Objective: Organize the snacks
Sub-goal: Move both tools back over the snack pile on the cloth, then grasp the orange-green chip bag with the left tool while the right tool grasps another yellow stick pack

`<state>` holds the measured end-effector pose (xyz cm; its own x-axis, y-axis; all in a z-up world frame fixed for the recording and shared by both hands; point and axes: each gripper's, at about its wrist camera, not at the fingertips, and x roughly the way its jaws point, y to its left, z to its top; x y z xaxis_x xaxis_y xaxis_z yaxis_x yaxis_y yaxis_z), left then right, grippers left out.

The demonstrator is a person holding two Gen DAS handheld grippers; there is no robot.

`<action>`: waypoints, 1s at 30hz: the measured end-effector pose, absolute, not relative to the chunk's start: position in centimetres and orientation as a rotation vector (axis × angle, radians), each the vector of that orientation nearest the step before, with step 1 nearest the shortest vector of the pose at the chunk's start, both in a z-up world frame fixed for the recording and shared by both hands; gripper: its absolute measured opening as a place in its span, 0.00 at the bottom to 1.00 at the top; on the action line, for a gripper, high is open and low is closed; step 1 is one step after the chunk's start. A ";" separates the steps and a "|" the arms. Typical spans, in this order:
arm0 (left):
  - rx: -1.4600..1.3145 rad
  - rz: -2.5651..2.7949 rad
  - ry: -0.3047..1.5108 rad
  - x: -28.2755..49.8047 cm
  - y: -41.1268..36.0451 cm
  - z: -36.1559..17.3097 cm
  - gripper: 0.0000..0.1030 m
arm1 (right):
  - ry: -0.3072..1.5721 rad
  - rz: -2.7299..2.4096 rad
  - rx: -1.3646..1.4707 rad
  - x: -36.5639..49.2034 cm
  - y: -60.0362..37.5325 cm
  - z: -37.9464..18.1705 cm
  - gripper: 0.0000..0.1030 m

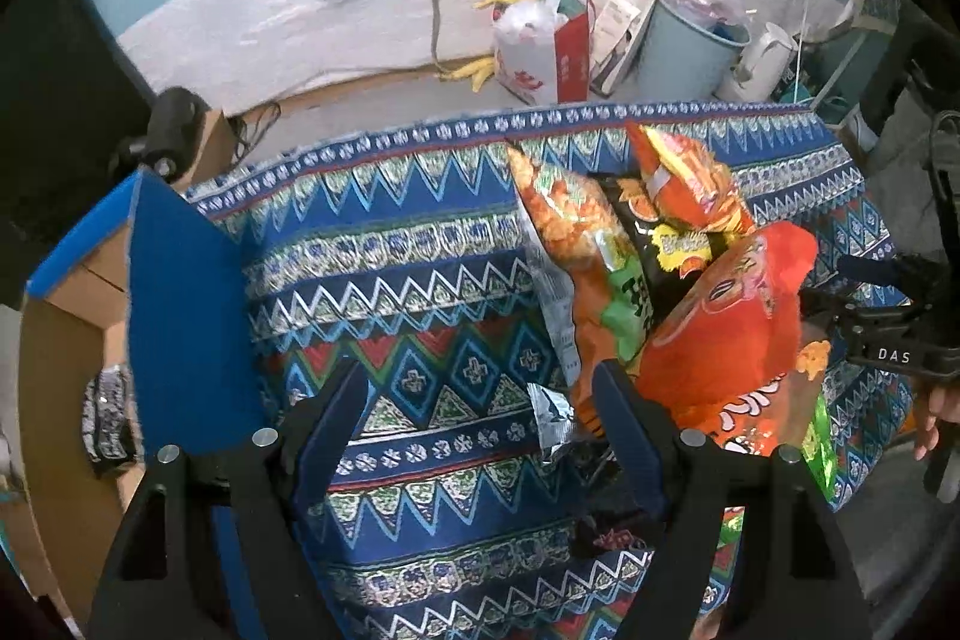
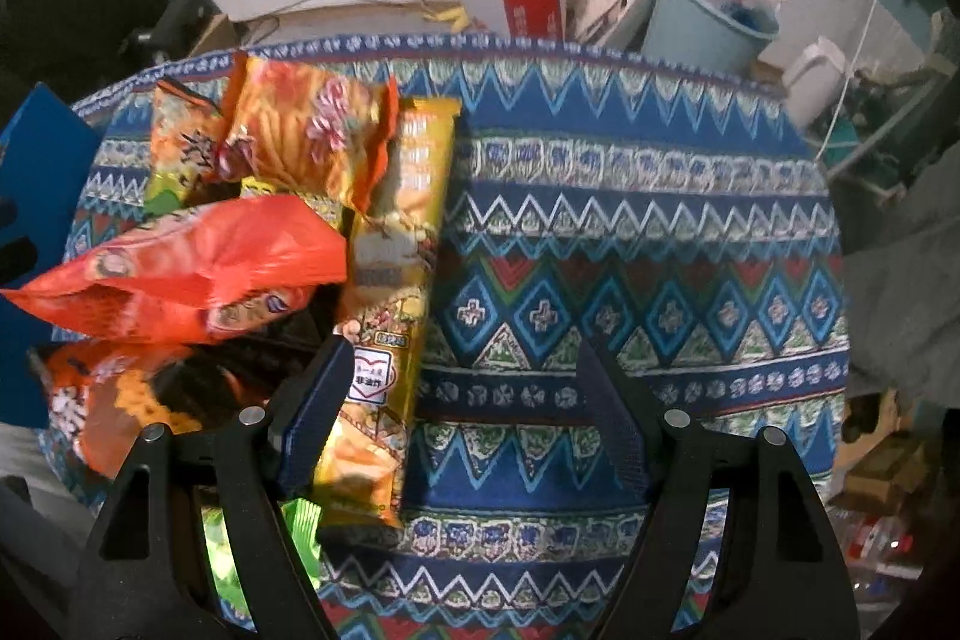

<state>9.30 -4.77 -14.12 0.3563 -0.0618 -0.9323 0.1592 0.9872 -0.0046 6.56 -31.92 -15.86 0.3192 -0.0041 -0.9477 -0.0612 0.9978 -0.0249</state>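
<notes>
A pile of snack bags lies on a table under a blue patterned cloth (image 1: 420, 232). In the left wrist view the pile is on the right: a big orange-red bag (image 1: 732, 328), an orange and green bag (image 1: 576, 244) and a black bag (image 1: 654, 244). My left gripper (image 1: 480, 400) is open above bare cloth just left of the pile, nothing between its fingers. In the right wrist view my right gripper (image 2: 465, 388) is open over the cloth (image 2: 630, 232). A long yellow packet (image 2: 390, 292) lies flat beside its left finger (image 2: 318, 400), with no pad pressing it. The orange-red bag (image 2: 198, 262) and an orange bag (image 2: 306, 130) lie further left.
A cardboard box with blue flaps (image 1: 180, 316) stands open at the table's left side. Behind the table on the floor are a light blue bin (image 1: 690, 52), a red and white bag (image 1: 540, 46) and a white kettle (image 1: 762, 58). The right-hand gripper's body (image 1: 888, 340) shows at the right edge.
</notes>
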 end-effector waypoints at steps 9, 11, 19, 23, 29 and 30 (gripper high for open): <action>0.065 -0.141 1.224 10.4 -4.9 -15.6 0.76 | 1.292 0.078 0.010 8.0 -31.9 -18.7 0.74; 0.059 -0.141 1.227 10.6 -4.8 -15.8 0.76 | 1.300 0.104 0.030 8.2 -31.7 -19.2 0.74; 0.041 -0.131 1.234 12.1 -5.3 -16.2 0.76 | 1.319 0.091 -0.039 9.0 -31.4 -20.9 0.50; 0.004 -0.106 1.226 13.6 -5.4 -16.4 0.76 | 1.310 0.051 -0.085 9.0 -32.5 -20.8 0.32; -0.071 -0.112 1.240 15.2 -6.1 -17.3 0.76 | 1.286 -0.042 -0.075 8.6 -35.8 -20.3 0.31; -0.074 -0.113 1.241 15.5 -6.3 -17.5 0.76 | 1.282 -0.047 -0.064 8.2 -36.4 -20.4 0.31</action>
